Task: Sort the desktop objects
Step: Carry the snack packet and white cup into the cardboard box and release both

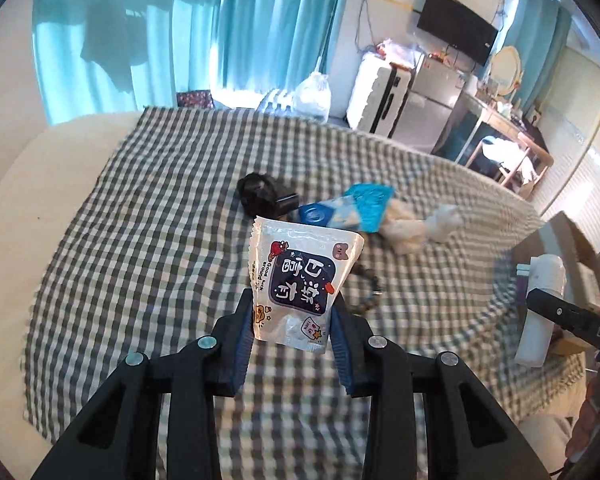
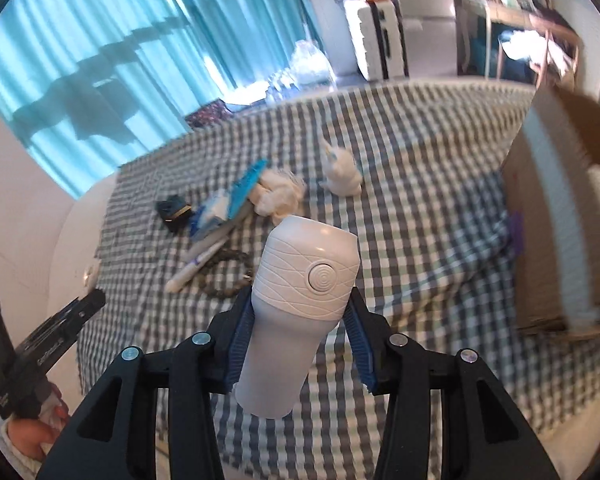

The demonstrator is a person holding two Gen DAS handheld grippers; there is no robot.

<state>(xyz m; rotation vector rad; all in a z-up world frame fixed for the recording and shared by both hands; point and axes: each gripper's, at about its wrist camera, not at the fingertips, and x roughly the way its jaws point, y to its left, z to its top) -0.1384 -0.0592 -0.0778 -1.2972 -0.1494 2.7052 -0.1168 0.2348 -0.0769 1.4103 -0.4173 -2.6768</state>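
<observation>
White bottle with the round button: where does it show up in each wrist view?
Left wrist view: the white bottle stands at the far right edge, partly behind the right gripper's black body.
Right wrist view: it fills the centre foreground, held between the right gripper jaws.
Shared landmark: the blue snack packet lying on the checked cloth.
</observation>
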